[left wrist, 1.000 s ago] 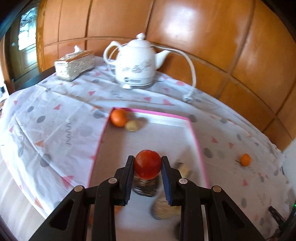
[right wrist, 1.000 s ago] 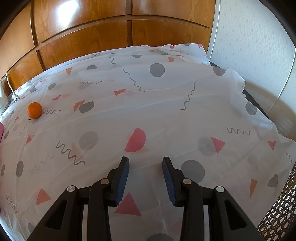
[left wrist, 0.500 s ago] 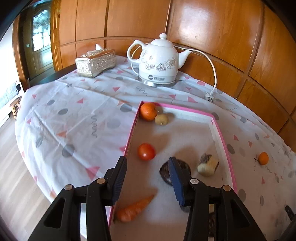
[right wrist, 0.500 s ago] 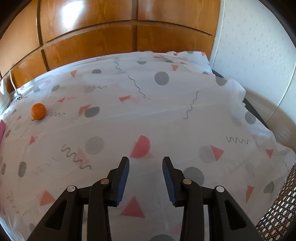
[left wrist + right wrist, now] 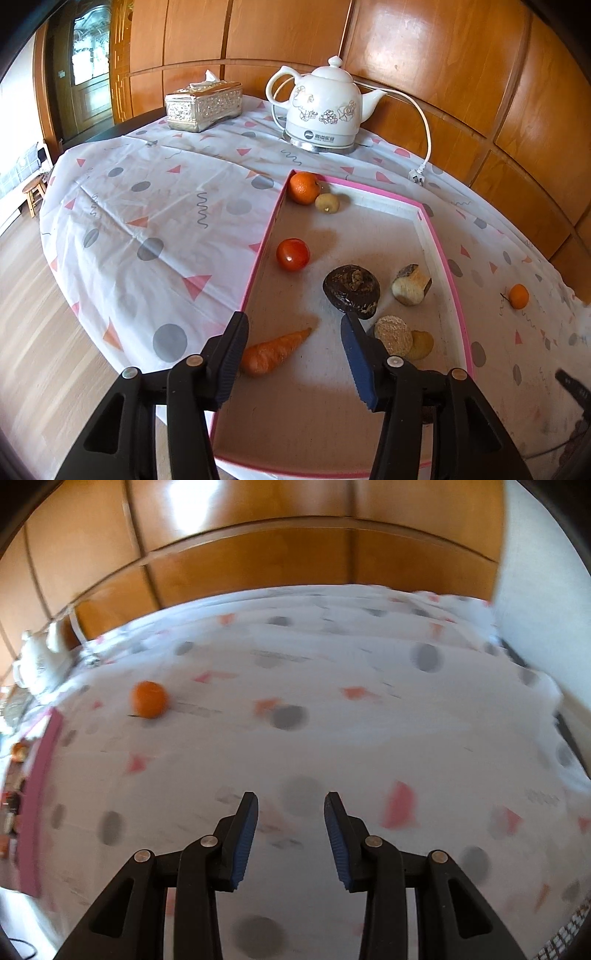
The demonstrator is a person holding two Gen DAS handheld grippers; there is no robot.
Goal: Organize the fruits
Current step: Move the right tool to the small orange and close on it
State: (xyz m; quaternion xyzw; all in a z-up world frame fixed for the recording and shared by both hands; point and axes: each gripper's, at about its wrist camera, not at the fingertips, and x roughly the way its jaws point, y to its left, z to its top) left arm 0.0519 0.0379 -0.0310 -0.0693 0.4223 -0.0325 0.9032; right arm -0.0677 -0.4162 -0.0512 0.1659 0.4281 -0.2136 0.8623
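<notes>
A pink-rimmed tray (image 5: 448, 266) lies on the patterned tablecloth. In it are a red tomato (image 5: 293, 254), an orange (image 5: 303, 187), a small tan fruit (image 5: 327, 202), a carrot (image 5: 271, 352), a dark lumpy item (image 5: 351, 290) and a pale cut chunk (image 5: 411, 284). My left gripper (image 5: 293, 334) hovers over the tray's near end, its jaws opening with nothing between them. A loose mandarin (image 5: 518, 296) rests on the cloth right of the tray. My right gripper (image 5: 290, 806) is open and empty over bare cloth, the mandarin (image 5: 149, 699) far ahead to its left.
A white floral kettle (image 5: 324, 107) with its cord and a silver tissue box (image 5: 203, 105) stand at the back against the wood-panelled wall. Two round biscuit-like discs (image 5: 393, 335) lie in the tray. The tray's pink edge (image 5: 40, 786) shows at the right wrist view's left. The table edge drops to wooden floor on the left.
My left gripper let go of the tomato, which now lies in the tray, and drew back with its jaws wider. The right gripper swung left, bringing the mandarin and tray edge closer in view.
</notes>
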